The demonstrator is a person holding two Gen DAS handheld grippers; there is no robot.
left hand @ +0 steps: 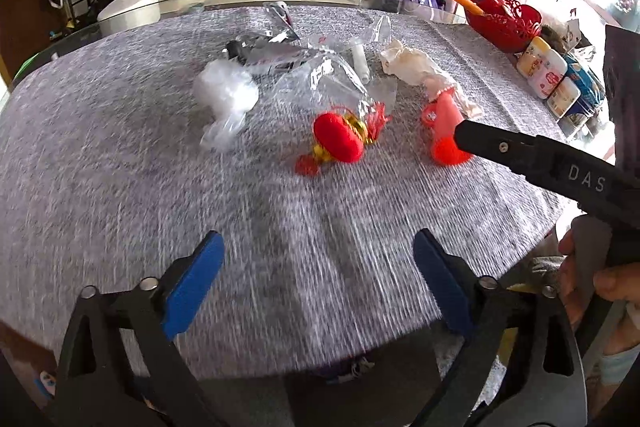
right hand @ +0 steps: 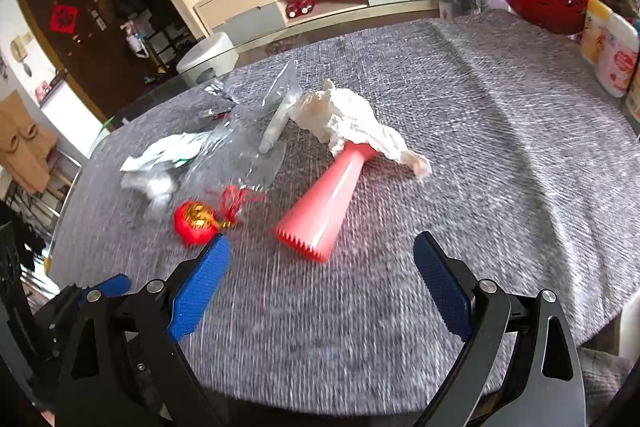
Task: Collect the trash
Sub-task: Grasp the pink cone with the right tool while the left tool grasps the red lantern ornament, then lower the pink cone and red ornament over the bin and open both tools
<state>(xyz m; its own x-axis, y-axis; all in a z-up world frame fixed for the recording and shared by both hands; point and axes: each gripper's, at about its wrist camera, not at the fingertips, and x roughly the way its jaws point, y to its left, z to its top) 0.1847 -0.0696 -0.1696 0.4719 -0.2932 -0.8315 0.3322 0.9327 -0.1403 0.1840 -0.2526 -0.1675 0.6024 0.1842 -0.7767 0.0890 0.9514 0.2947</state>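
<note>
Trash is lying mid-table on the grey cloth (right hand: pixel 500 155). Landmark: pink cone (right hand: pixel 320 211), lying on its side. A crumpled tissue (right hand: pixel 356 125) is touching its narrow end. The red lantern ornament (left hand: pixel 338 141) is sitting near the cone's left, clear plastic wrap (left hand: pixel 340 79) just behind it. Left gripper (left hand: pixel 318 283) is hovering wide open, holding nothing. Right gripper (right hand: pixel 322 283) is gaping too, empty, just short of the cone's toothed rim.
</note>
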